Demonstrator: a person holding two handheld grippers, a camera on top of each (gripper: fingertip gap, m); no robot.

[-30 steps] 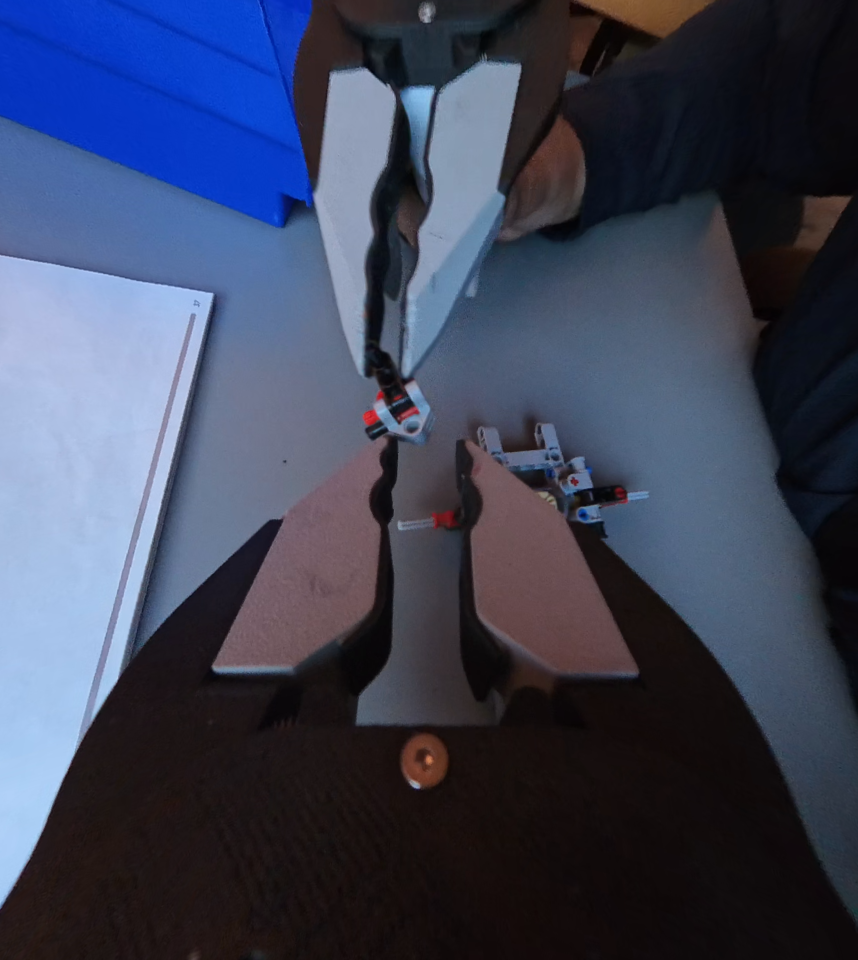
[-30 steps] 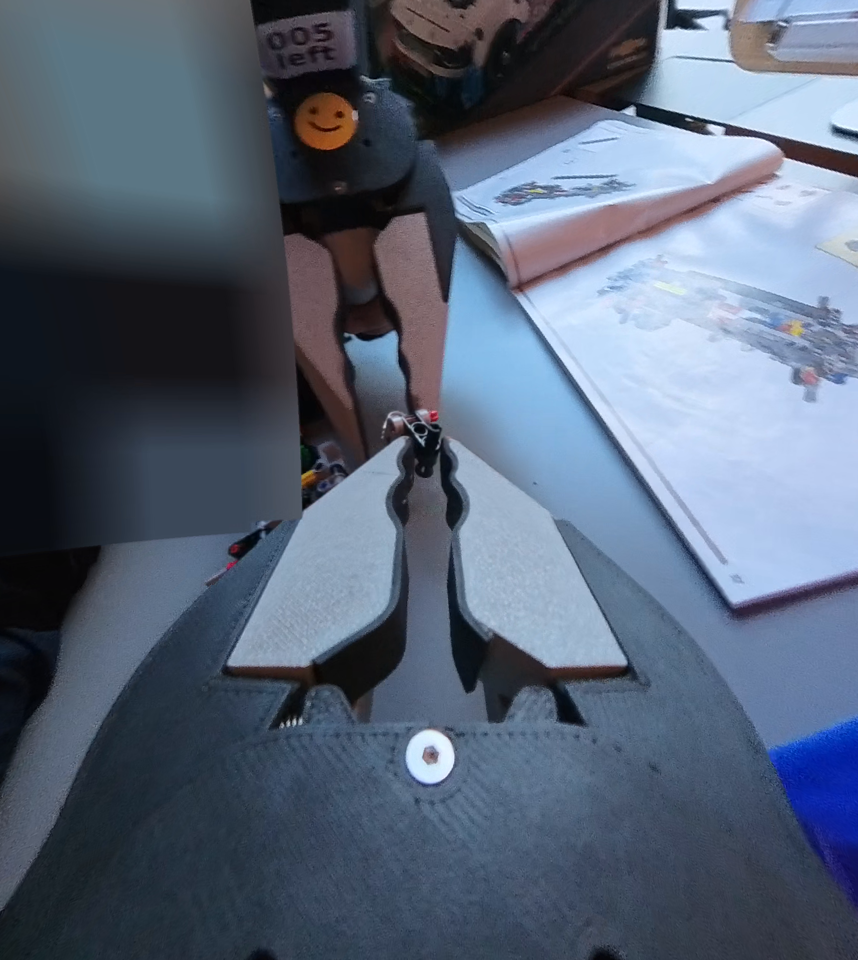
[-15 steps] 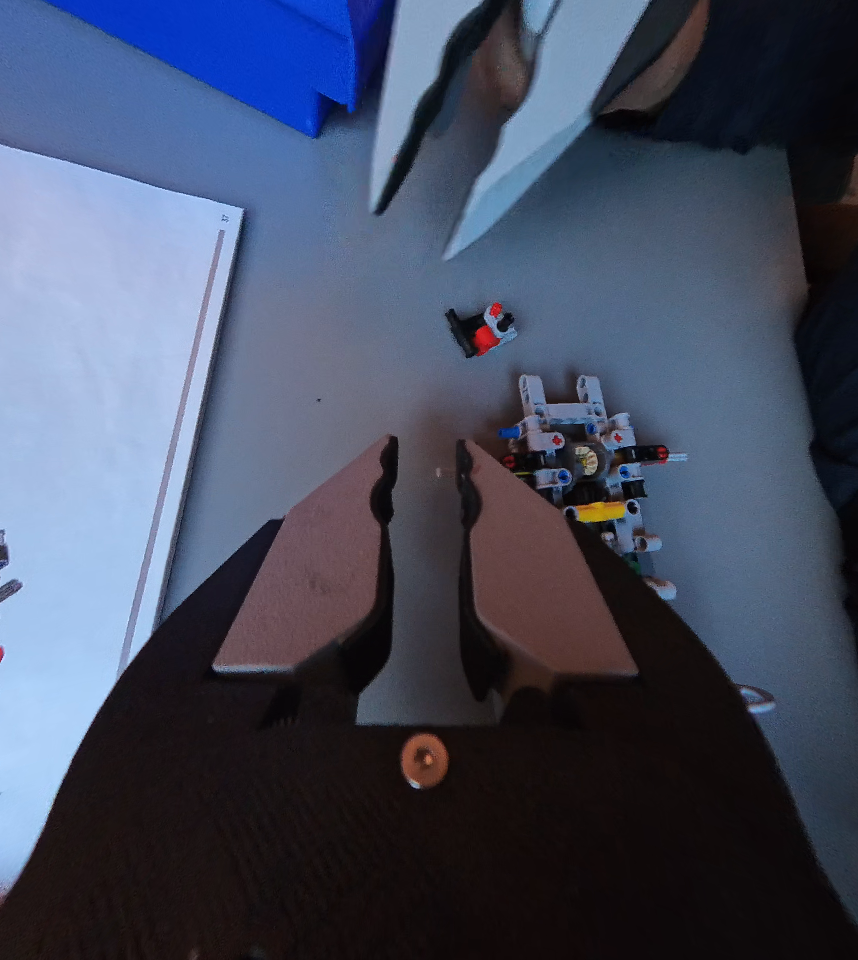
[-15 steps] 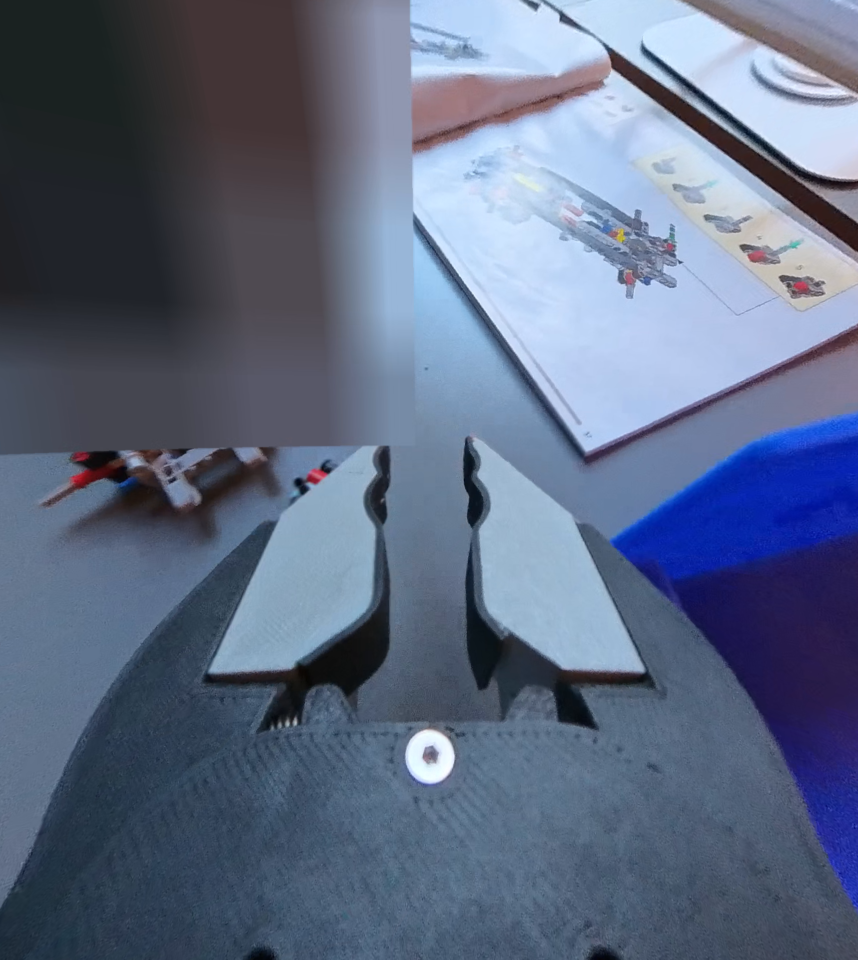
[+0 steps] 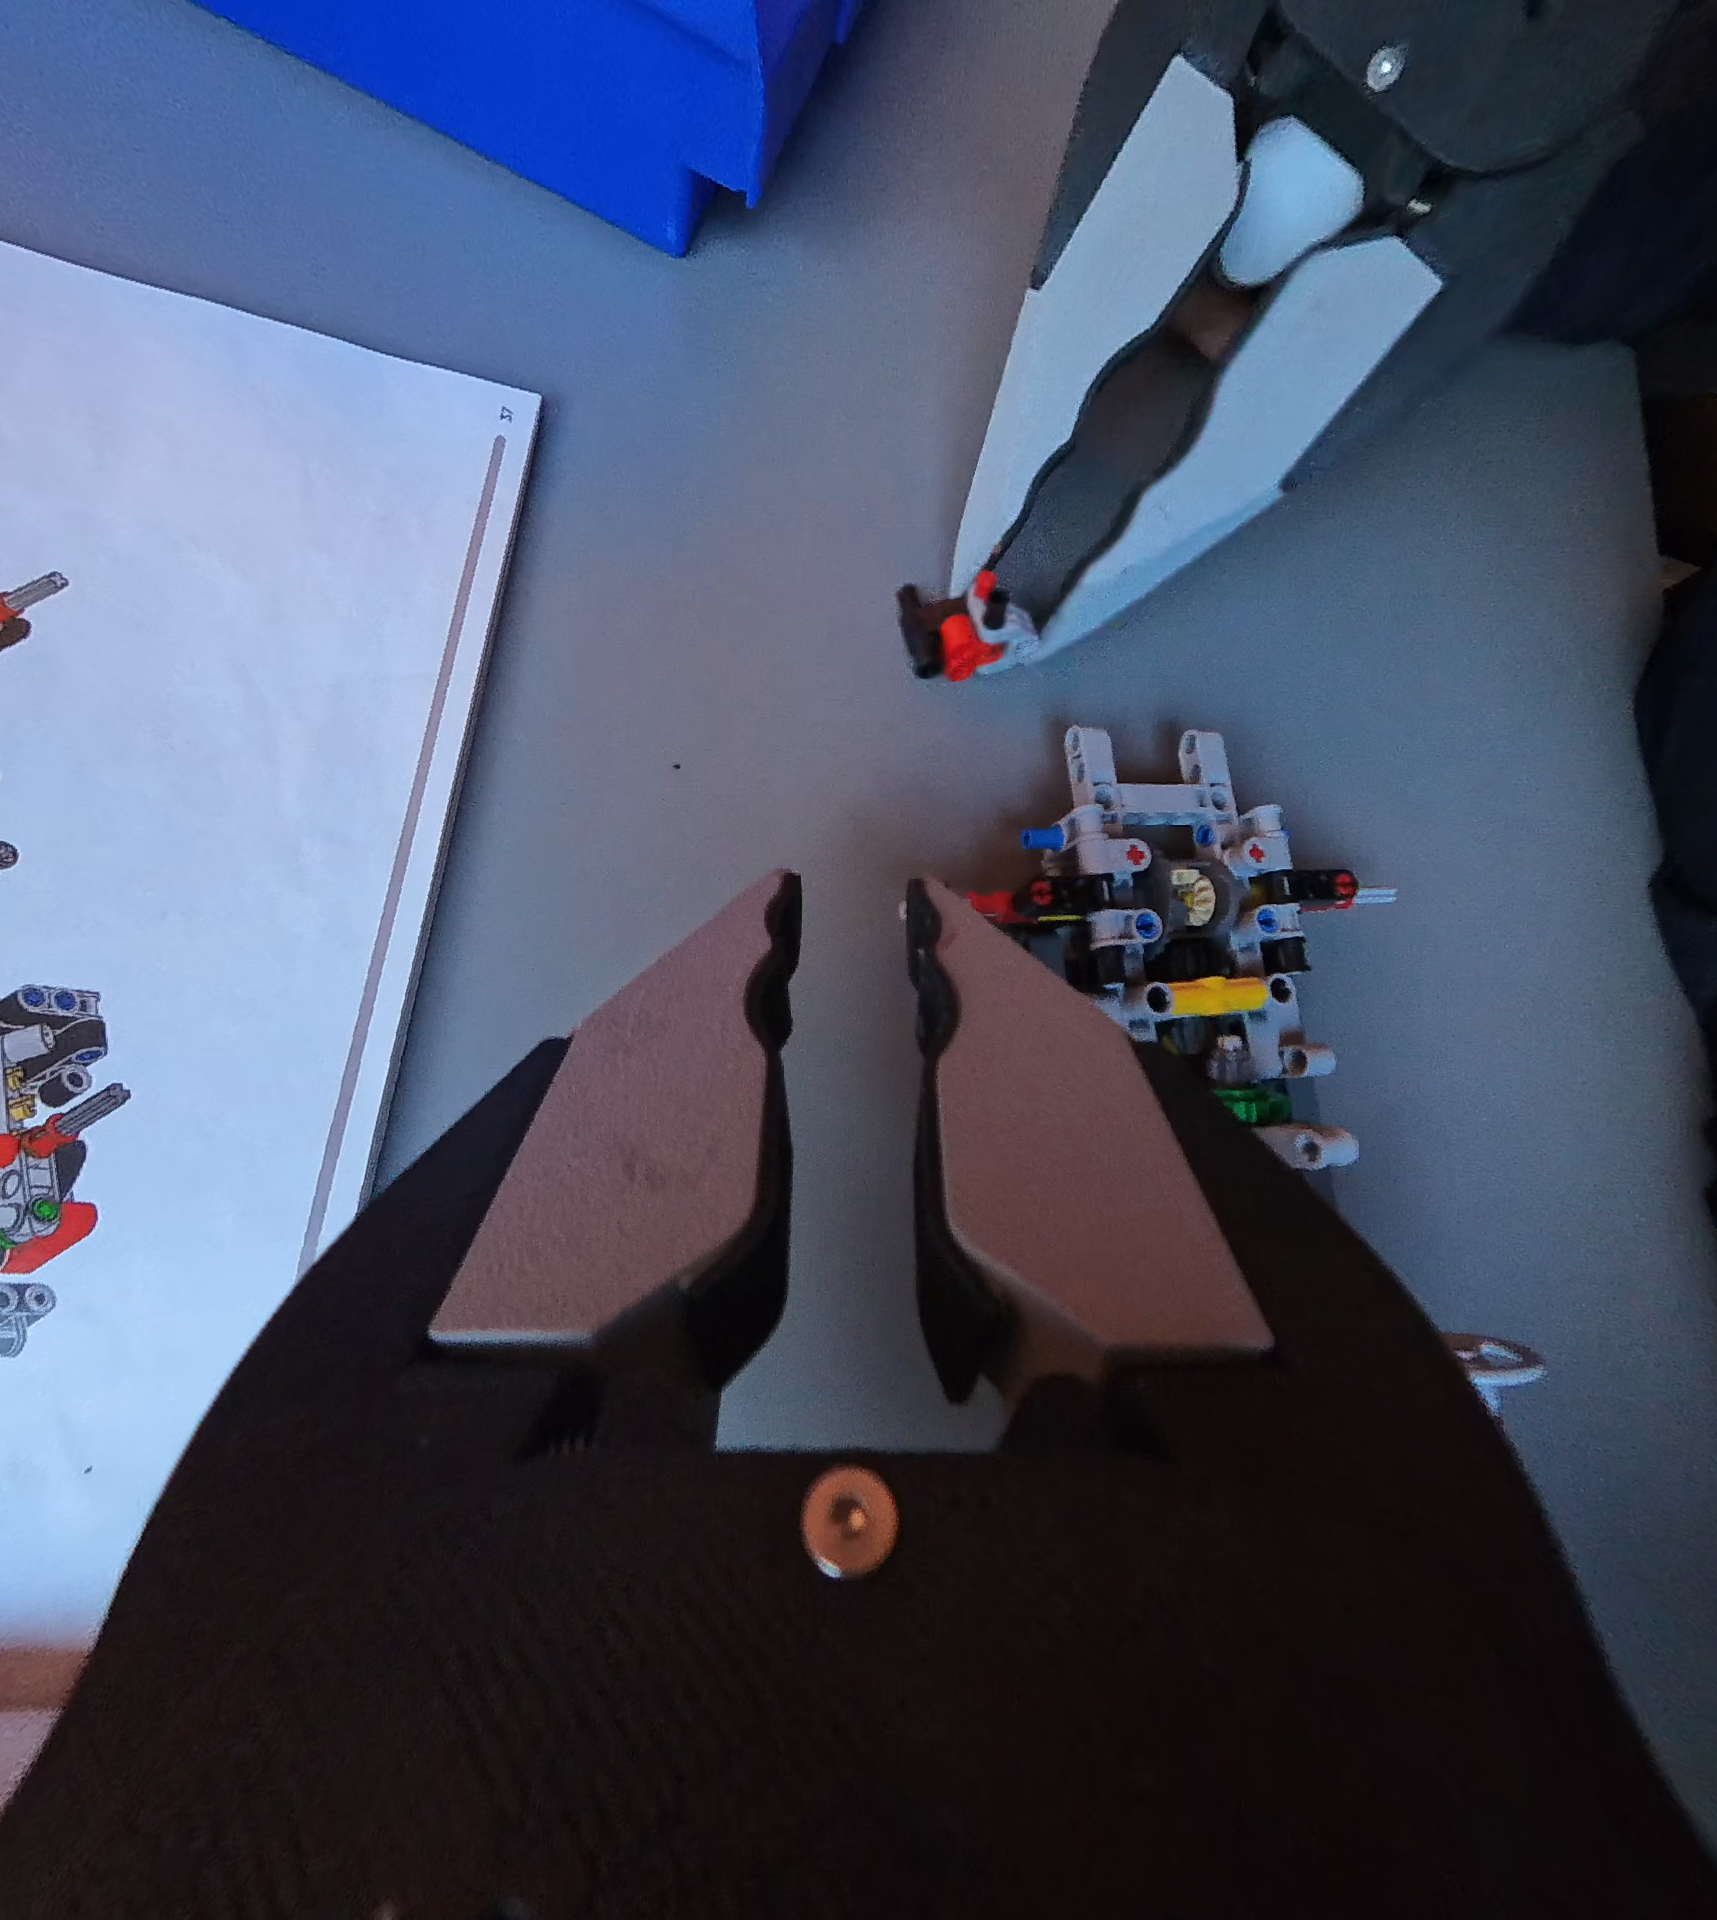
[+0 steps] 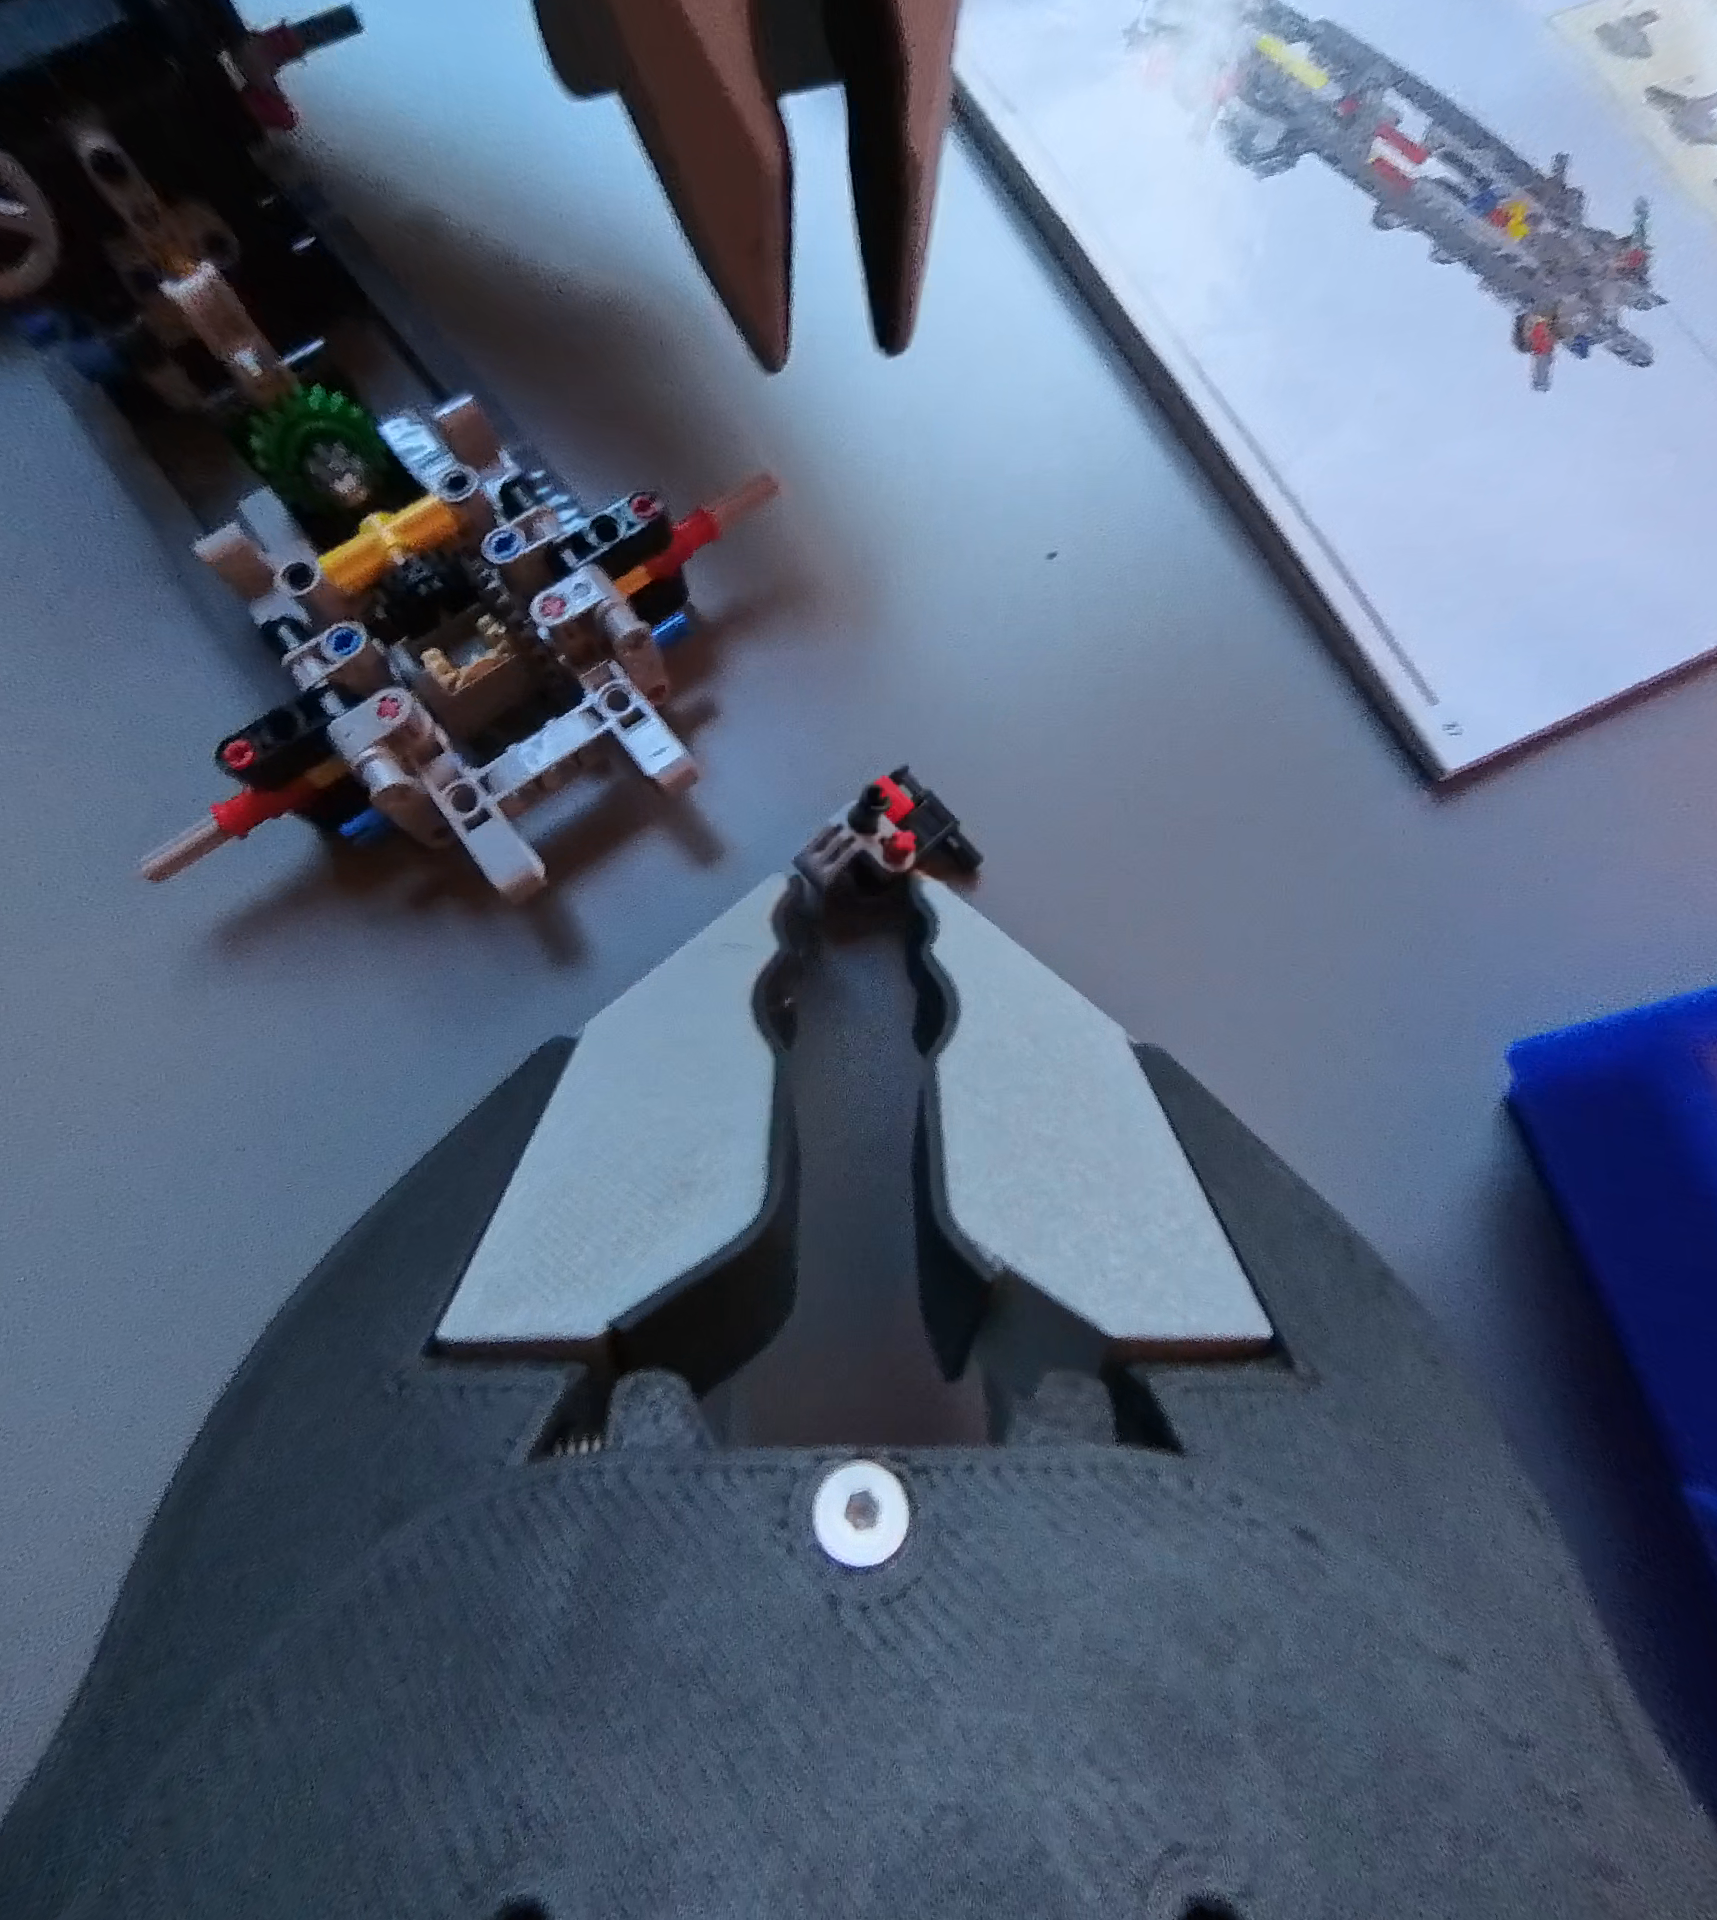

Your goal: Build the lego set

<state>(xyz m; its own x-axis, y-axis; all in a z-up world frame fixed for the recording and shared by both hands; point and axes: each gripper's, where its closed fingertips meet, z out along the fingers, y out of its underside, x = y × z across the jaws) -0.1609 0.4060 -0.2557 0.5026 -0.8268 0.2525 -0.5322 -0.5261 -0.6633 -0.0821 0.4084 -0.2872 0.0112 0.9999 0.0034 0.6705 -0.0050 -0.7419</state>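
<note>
Two hand-held grippers work over a grey table (image 5: 688, 582). The left gripper (image 5: 854, 896) stands spread with only bare table between its brown fingers (image 5: 646, 1122). It hovers just beside a larger brick assembly (image 5: 1186, 925) of white beams, black connectors, a yellow bar and a green gear, and its right fingertip is close to one red-tipped axle end. The right gripper (image 6: 856, 896) has its grey fingers (image 6: 646, 1143) lowered to the table. Its tips straddle a small sub-assembly (image 6: 885, 831) of black, red and pale grey parts. The pale grey end sits between the tips, and the black end juts out beyond them. Whether the pads press on it or merely flank it cannot be told. The small sub-assembly lies on the table, near the larger assembly and apart from it, not joined to it.

An open instruction booklet (image 5: 210, 748) lies to one side, showing coloured drawings of a long model. A small printed mark sits at the page corner and is not reproduced here. A blue bin (image 5: 573, 94) stands at the table's far edge. No brand mark is legible on any part.
</note>
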